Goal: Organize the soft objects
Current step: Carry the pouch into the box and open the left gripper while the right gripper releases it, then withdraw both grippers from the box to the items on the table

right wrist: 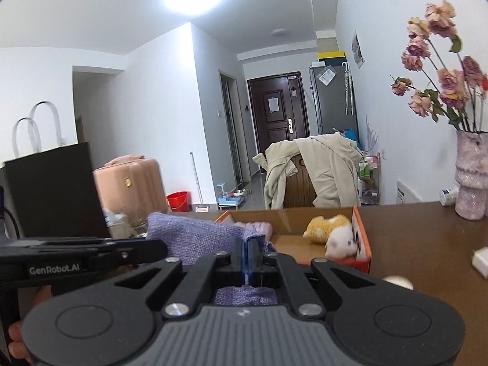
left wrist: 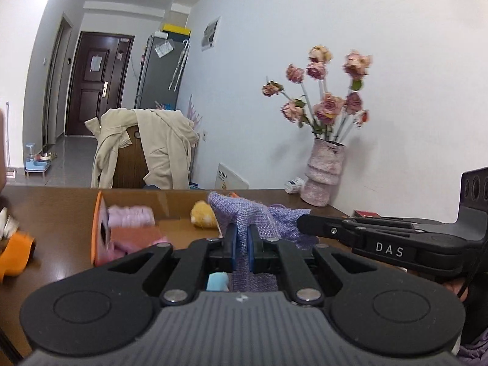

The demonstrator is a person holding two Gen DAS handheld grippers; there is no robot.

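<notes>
Between both grippers hung the purple cloth (left wrist: 244,213), the left gripper (left wrist: 241,245) and right gripper (right wrist: 249,259) each clamped on it; ahead, the box (right wrist: 361,238) already held a plush toy (right wrist: 331,231) and folded cloths (left wrist: 131,216), so little seemingly remained

Brown wooden table (right wrist: 411,231) – on it an orange cardboard box (right wrist: 361,238), a pink vase (right wrist: 469,183), a white bottle (right wrist: 448,195)

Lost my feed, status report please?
Left gripper and right gripper both shut on purple cloth. Cardboard box ahead holds plush toy. Nothing blocking.
</notes>
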